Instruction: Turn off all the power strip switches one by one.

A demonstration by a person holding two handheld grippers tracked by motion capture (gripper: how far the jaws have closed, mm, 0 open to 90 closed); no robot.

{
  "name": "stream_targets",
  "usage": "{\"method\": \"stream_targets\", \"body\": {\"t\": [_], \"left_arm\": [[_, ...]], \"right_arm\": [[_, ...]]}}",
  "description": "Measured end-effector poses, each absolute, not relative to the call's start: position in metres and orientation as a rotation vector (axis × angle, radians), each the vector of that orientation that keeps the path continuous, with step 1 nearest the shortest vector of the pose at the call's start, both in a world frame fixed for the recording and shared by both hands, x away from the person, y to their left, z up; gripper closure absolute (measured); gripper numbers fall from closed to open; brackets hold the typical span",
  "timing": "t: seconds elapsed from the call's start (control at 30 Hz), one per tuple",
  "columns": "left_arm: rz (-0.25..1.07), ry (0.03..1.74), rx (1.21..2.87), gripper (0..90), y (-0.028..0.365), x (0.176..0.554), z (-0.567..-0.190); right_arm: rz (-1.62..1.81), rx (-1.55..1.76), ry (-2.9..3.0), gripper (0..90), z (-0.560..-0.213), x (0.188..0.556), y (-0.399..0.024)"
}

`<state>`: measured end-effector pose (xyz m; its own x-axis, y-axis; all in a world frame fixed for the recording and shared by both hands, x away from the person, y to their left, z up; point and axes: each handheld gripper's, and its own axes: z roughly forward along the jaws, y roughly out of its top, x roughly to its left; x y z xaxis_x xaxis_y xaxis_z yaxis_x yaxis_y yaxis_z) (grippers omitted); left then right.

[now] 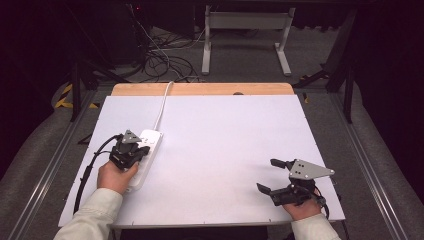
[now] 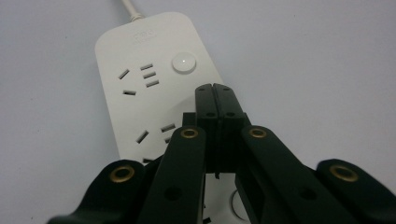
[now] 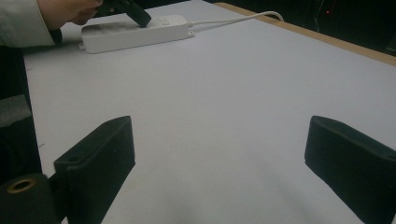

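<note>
A white power strip (image 1: 151, 137) lies on the left of the white table top (image 1: 225, 135), with its cord (image 1: 162, 105) running to the far edge. My left gripper (image 1: 143, 149) is shut with nothing between its jaws. It points down at the strip (image 2: 135, 102), and its tips (image 2: 215, 88) sit just short of the round button (image 2: 183, 63); whether they touch the strip I cannot tell. My right gripper (image 1: 270, 176) rests open near the front right corner, holding nothing. The right gripper view looks across bare table between its jaws (image 3: 219, 154) to the strip (image 3: 135, 35) and the left gripper (image 3: 135, 16).
The strip has several sockets (image 2: 144, 77) on its top. A wooden edge (image 1: 200, 89) borders the table at the back. Beyond it, cables (image 1: 160, 60) lie on the floor beside a white table frame (image 1: 245, 30).
</note>
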<state>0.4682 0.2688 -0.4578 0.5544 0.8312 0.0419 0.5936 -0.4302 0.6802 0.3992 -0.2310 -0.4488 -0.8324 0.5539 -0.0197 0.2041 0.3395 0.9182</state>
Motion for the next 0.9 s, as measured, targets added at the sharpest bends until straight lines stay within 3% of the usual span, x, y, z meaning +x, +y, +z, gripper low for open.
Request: {"method": "stream_targets", "body": {"t": [0.9], "left_arm": [[0.517,1.151,2.168,90.0,0.2709,0.4644,-0.451]], "right_arm": [[1.492,0.672,2.278,9.1,-0.4486,0.3986,-0.2315]]}}
